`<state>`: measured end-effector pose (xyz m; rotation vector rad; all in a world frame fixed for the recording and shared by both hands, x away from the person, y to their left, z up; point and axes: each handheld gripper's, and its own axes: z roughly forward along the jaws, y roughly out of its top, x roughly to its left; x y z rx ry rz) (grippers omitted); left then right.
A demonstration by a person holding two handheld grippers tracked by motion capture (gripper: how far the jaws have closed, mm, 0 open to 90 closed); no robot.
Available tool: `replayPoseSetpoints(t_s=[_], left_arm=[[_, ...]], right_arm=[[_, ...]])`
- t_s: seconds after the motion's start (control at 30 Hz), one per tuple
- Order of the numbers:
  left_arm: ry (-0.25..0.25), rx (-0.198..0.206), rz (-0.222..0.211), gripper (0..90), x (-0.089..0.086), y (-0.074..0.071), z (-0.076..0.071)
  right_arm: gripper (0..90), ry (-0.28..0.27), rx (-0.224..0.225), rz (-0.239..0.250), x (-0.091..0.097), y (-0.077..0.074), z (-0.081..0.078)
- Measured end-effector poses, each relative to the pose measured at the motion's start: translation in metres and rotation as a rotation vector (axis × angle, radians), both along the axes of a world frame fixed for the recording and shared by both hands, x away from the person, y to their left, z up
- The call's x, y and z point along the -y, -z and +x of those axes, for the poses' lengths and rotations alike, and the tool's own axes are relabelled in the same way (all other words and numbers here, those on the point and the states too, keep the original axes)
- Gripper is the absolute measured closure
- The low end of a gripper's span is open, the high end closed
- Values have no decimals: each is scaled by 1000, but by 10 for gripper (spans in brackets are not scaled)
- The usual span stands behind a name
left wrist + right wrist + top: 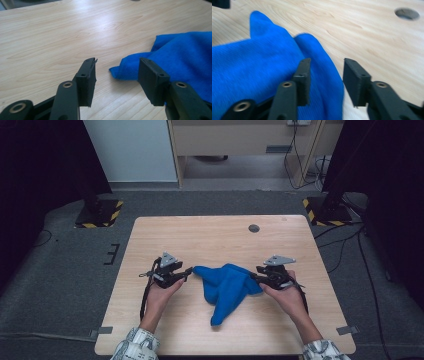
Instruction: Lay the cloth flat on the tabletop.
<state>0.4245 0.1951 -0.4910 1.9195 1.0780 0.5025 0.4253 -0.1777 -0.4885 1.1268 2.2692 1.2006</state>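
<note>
Blue cloth [226, 287] on wooden table [210, 237]

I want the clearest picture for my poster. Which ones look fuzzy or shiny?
Right gripper view: the blue cloth is smeared, especially along its edges. Left gripper view: sharper, but a pale sheen of glare lies on the wooden table. High view: the table is evenly lit, with dark corners around the room and soft shadows beside the cloth.

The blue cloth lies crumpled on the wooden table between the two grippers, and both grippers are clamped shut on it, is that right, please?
Not quite: the blue cloth does lie crumpled on the wooden table between them, but both gripper views show the left gripper and right gripper open, jaws apart.
</note>
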Motion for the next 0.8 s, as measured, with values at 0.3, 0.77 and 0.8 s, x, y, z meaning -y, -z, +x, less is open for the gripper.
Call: replayPoseSetpoints(t_s=[0.3, 0.77, 0.8], left_arm=[[21, -7, 13, 466, 9, 4, 1], [33, -24, 61, 443, 26, 11, 1], [36, -22, 65, 439, 27, 11, 0]], right_arm=[[695, 14, 2, -3, -30, -2, 27], [594, -128, -77, -109, -62, 36, 1], [555, -119, -73, -87, -61, 32, 2]])
